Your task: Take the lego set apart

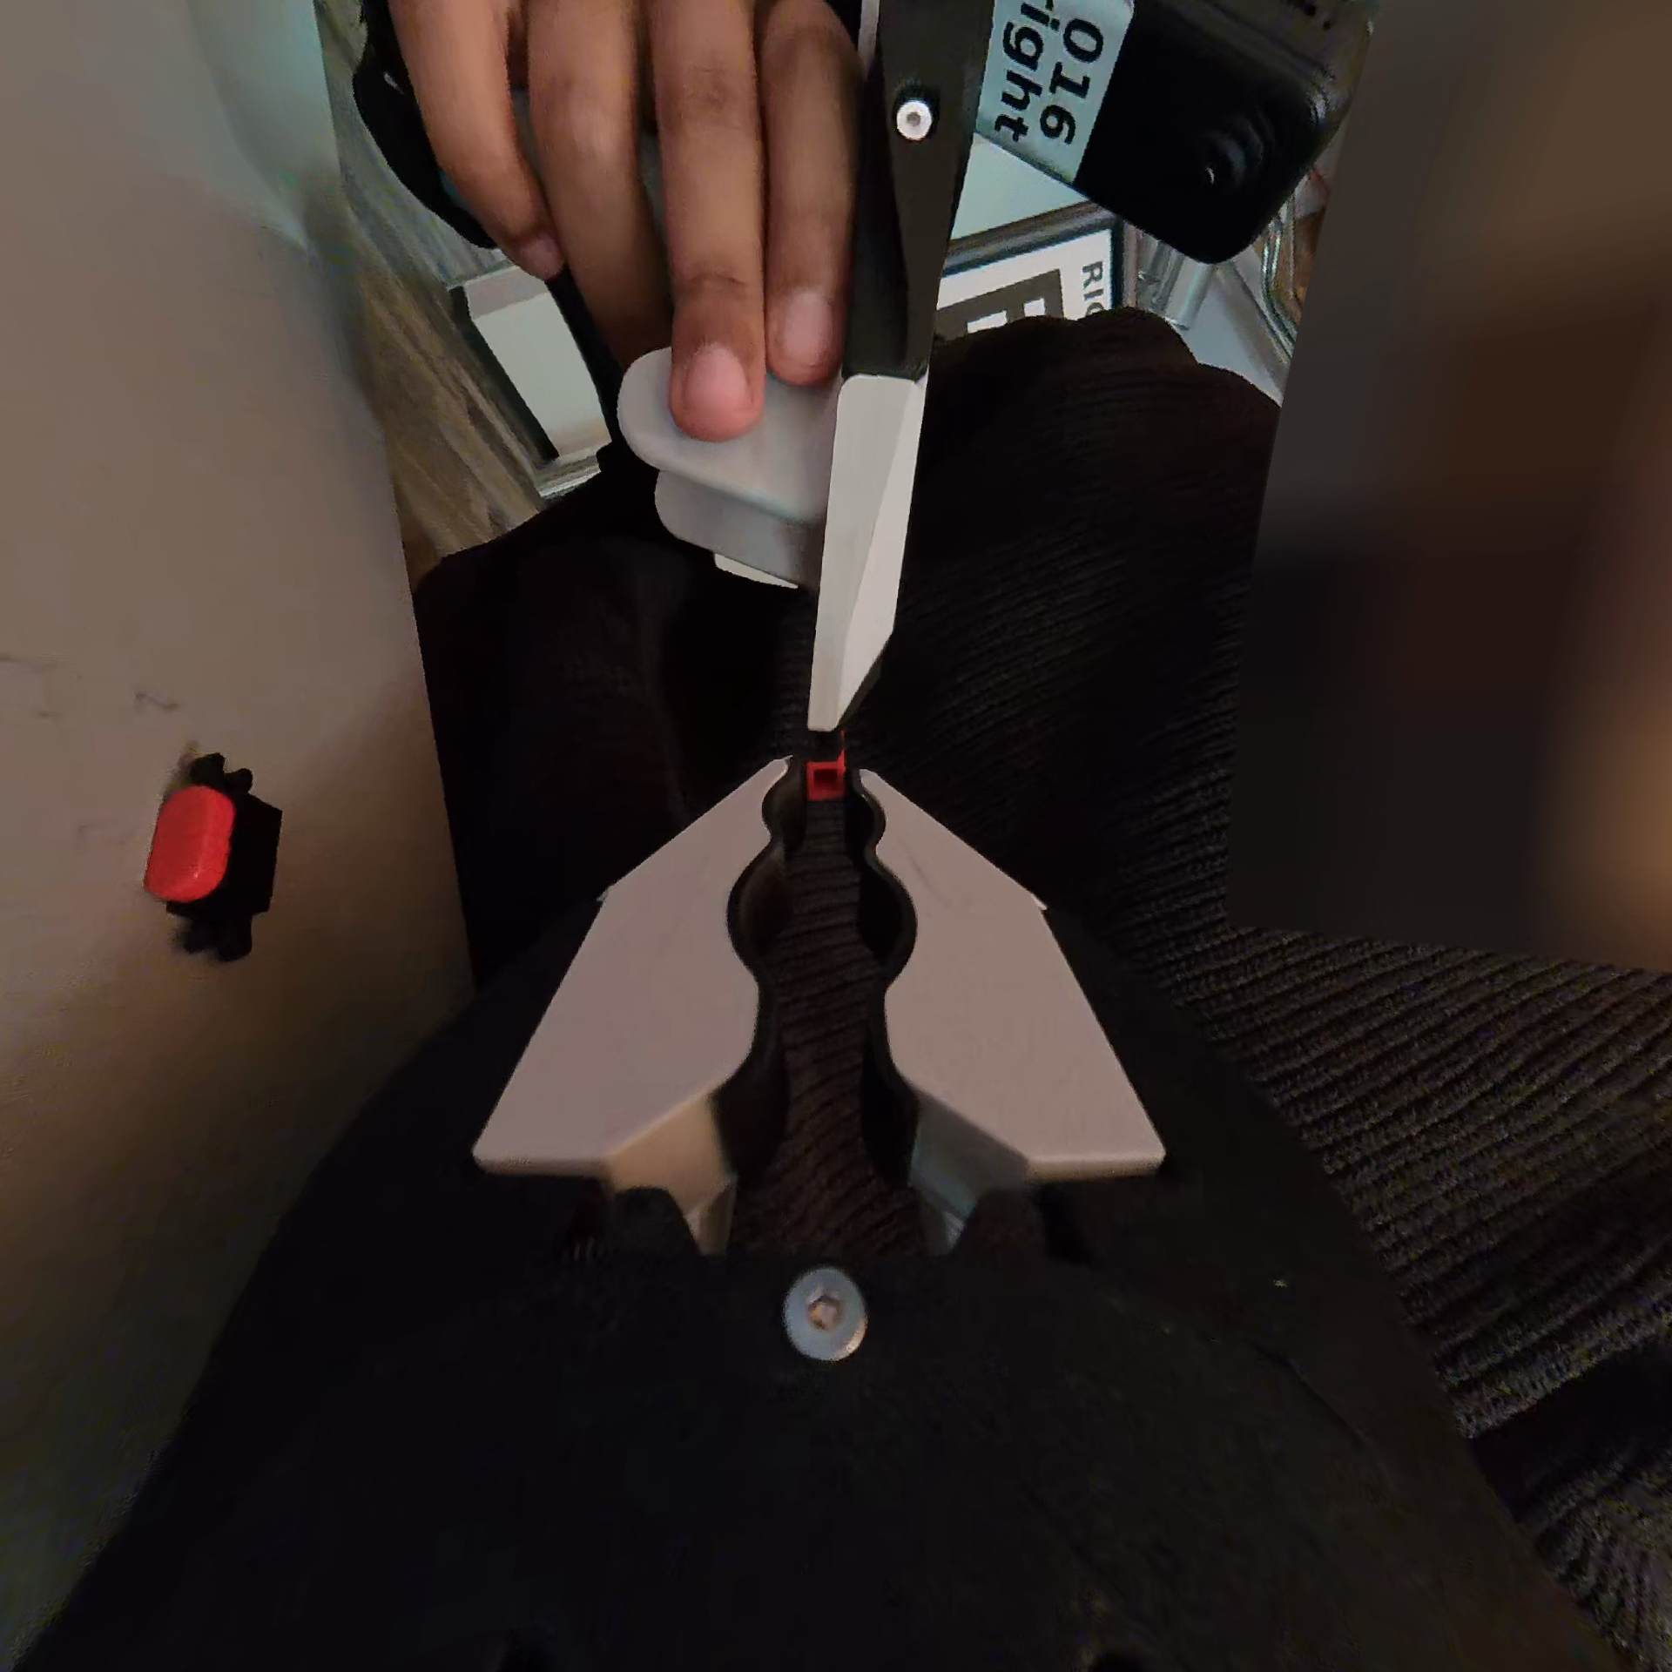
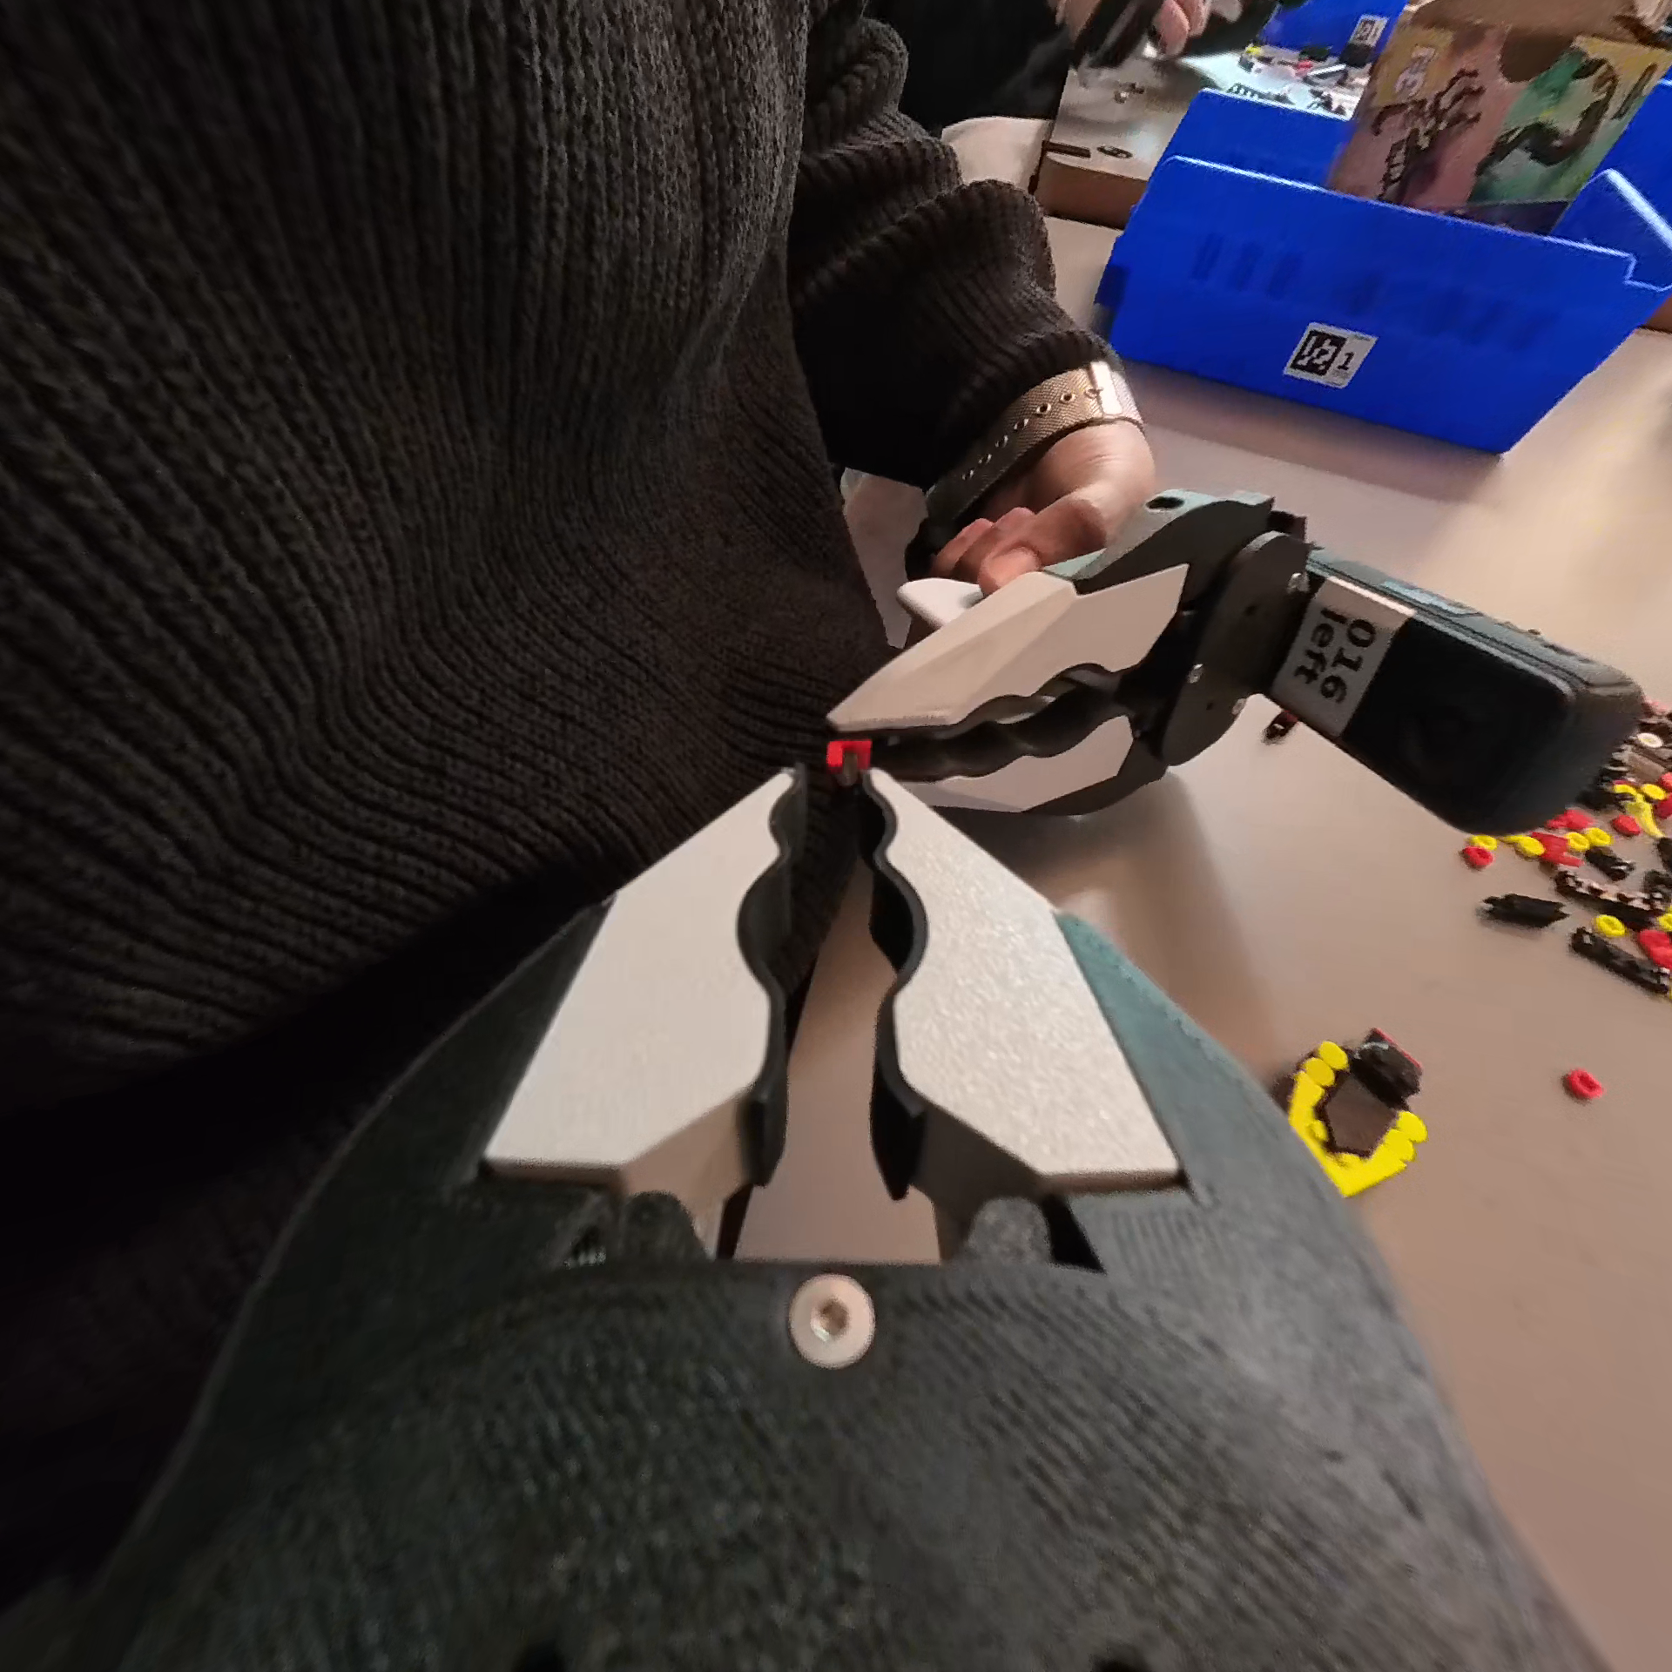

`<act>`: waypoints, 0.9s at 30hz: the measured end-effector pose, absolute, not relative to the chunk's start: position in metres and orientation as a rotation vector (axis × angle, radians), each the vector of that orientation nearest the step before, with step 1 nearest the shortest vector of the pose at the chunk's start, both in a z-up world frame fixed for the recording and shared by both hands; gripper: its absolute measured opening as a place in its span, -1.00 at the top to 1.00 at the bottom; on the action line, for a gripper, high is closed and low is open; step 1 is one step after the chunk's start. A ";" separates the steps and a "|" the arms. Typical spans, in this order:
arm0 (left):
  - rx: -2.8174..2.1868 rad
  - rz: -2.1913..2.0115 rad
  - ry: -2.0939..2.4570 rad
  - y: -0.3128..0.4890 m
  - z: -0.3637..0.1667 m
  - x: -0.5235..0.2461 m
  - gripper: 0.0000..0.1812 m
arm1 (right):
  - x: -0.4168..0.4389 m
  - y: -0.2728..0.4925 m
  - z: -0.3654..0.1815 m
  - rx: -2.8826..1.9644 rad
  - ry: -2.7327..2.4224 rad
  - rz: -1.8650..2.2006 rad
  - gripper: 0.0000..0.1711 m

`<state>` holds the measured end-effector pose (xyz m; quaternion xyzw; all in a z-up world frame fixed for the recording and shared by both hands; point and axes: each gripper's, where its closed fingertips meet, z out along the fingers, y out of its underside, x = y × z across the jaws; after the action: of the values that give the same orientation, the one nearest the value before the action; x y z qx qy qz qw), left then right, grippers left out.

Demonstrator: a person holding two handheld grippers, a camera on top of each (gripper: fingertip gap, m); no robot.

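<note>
Tiny red lego piece (image 1: 823, 780), squarish w/ a small hollow on the visible face, dark bit attached on its far side; too small to tell long axis or which way it points. Held in mid-air at tip of left tongs (image 1: 821, 785), in front of a dark knit sweater (image 1: 1040, 579). In right wrist view, same red piece (image 2: 849, 753) sits right at tip of right tongs (image 2: 832, 776).

Left tongs: tips pinched nearly together on red piece, wavy black pads apart further back. Right tongs (image 1: 828, 724): coming in from opposite side, tips narrowed to a point on piece's dark far end; both pairs meeting tip to tip. Left tongs (image 2: 859, 737) seen side-on from right.

Hand (image 1: 688, 208) squeezing grey trigger behind right tongs.

On tabletop (image 2: 1357, 1357), right of right tongs: yellow-black lego chunk (image 2: 1357, 1117), scattered red/yellow/black bits (image 2: 1601, 896). Left of left tongs: red-black piece (image 1: 213, 855). Blue bins (image 2: 1375, 308) further off.
</note>
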<state>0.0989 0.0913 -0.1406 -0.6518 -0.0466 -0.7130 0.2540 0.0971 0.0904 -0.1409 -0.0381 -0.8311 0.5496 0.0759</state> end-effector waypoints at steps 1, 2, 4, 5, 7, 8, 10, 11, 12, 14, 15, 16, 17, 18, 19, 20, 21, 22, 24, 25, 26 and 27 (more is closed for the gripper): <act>-1.776 -1.941 -0.120 0.090 -0.141 0.100 0.95 | 0.097 0.090 -0.141 -0.116 -2.490 1.645 0.93; -1.778 -1.942 -0.116 0.090 -0.141 0.101 0.95 | 0.097 0.090 -0.141 -0.113 -2.494 1.649 0.93; -1.786 -1.944 -0.108 0.089 -0.142 0.102 0.95 | 0.099 0.090 -0.142 -0.125 -2.513 1.672 0.94; -1.794 -1.945 -0.102 0.089 -0.143 0.103 0.95 | 0.100 0.089 -0.143 -0.124 -2.527 1.677 0.95; -1.804 -1.951 -0.090 0.087 -0.143 0.106 0.95 | 0.103 0.088 -0.144 -0.117 -2.550 1.683 0.95; -1.803 -1.954 -0.092 0.087 -0.143 0.107 0.95 | 0.103 0.088 -0.144 -0.118 -2.559 1.685 0.96; -1.797 -1.963 -0.094 0.087 -0.143 0.108 0.95 | 0.104 0.088 -0.143 -0.142 -2.576 1.692 0.96; -1.795 -1.973 -0.089 0.085 -0.143 0.110 0.95 | 0.105 0.087 -0.143 -0.154 -2.590 1.697 0.96; -1.804 -1.980 -0.070 0.083 -0.143 0.113 0.94 | 0.108 0.086 -0.143 -0.161 -2.612 1.702 0.95; -1.848 -1.992 -0.025 0.077 -0.147 0.123 0.95 | 0.111 0.082 -0.146 -0.167 -2.639 1.693 0.96; -1.874 -1.994 -0.005 0.075 -0.150 0.129 0.94 | 0.108 0.080 -0.148 -0.194 -2.631 1.662 0.96; -1.879 -2.013 0.011 0.074 -0.149 0.137 0.94 | 0.102 0.080 -0.151 -0.229 -2.603 1.617 1.00; -1.919 -2.034 0.101 0.067 -0.150 0.153 0.93 | 0.097 0.081 -0.151 -0.236 -2.581 1.583 1.00; -1.971 -2.006 0.151 0.065 -0.155 0.164 0.92 | 0.101 0.081 -0.150 -0.251 -2.610 1.633 1.00; -1.972 -1.998 0.124 0.068 -0.155 0.164 0.93 | 0.102 0.083 -0.146 -0.305 -2.611 1.701 1.00; -1.953 -1.993 0.077 0.071 -0.155 0.156 0.93 | 0.099 0.088 -0.144 -0.341 -2.582 1.718 1.00; -1.939 -1.976 0.023 0.073 -0.156 0.147 0.94 | 0.096 0.093 -0.143 -0.362 -2.566 1.703 1.00; -1.929 -1.952 -0.015 0.075 -0.157 0.139 0.94 | 0.093 0.097 -0.140 -0.388 -2.544 1.707 1.00; -1.891 -1.906 -0.069 0.081 -0.153 0.128 0.94 | 0.083 0.102 -0.133 -0.451 -2.470 1.755 1.00; -1.886 -1.864 -0.088 0.086 -0.152 0.123 0.94 | 0.079 0.105 -0.132 -0.486 -2.449 1.772 1.00; -1.880 -1.824 -0.106 0.090 -0.150 0.117 0.94 | 0.075 0.107 -0.132 -0.517 -2.433 1.792 1.00; -1.866 -1.786 -0.124 0.094 -0.148 0.112 0.94 | 0.074 0.109 -0.132 -0.525 -2.422 1.825 1.00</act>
<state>0.1115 0.0941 -0.1477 -0.6940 -0.0460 -0.6640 0.2743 0.0740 0.1091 -0.1318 -0.1704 -0.7866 0.5926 0.0323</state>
